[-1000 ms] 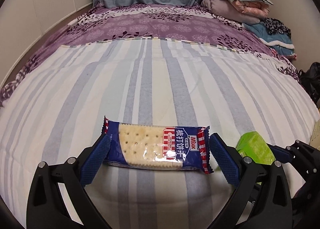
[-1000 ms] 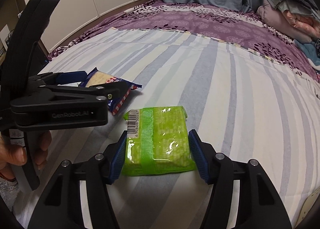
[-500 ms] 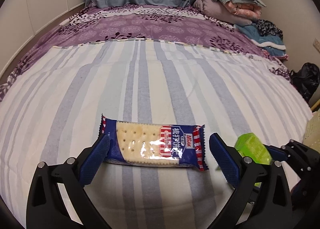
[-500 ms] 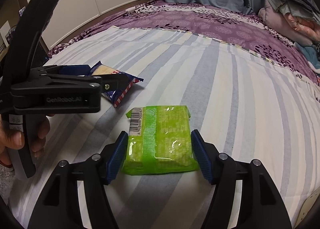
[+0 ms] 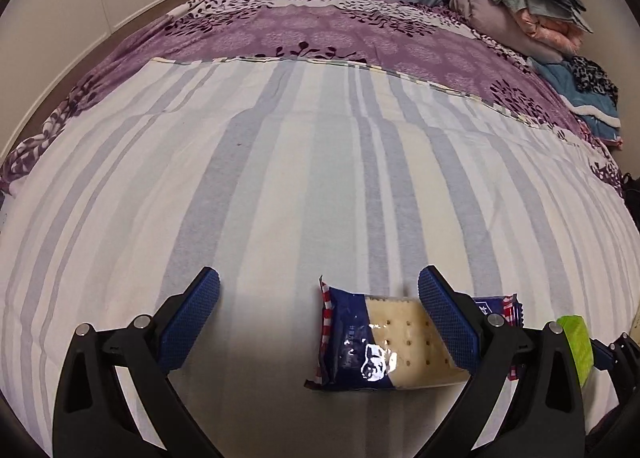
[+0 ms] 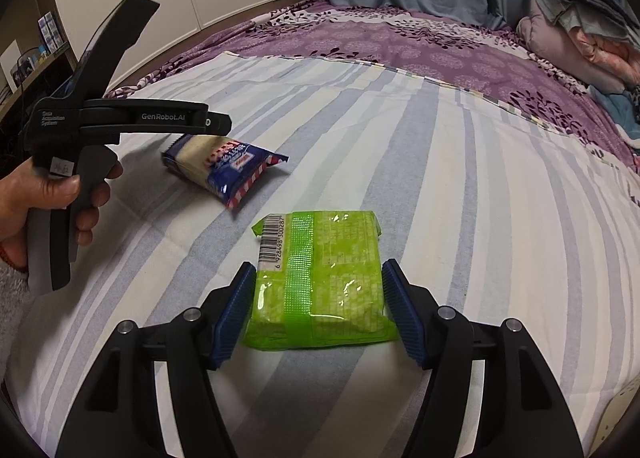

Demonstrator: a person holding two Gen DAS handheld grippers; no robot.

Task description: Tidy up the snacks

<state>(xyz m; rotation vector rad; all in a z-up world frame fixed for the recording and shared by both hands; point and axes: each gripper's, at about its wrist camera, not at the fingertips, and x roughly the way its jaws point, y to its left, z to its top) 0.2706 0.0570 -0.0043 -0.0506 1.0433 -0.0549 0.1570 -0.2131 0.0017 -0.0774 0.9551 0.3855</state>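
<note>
Green snack pack (image 6: 320,278) lies between open right claw (image 6: 318,312) pads, ungripped, on striped sheet (image 6: 460,198).

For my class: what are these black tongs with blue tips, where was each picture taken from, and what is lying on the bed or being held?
No machine here: a person holds a hand-squeezed tool in each hand, with a camera on each looking along its two blue-padded fingers. One picture comes from the left tool, the other from the right tool, which also shows the person's left hand. On the striped sheet lie a blue cracker packet and a green packet. The green packet sits between the right tool's pads without being squeezed. The left tool is wide open, one finger over the cracker packet. Nothing is held.
</note>
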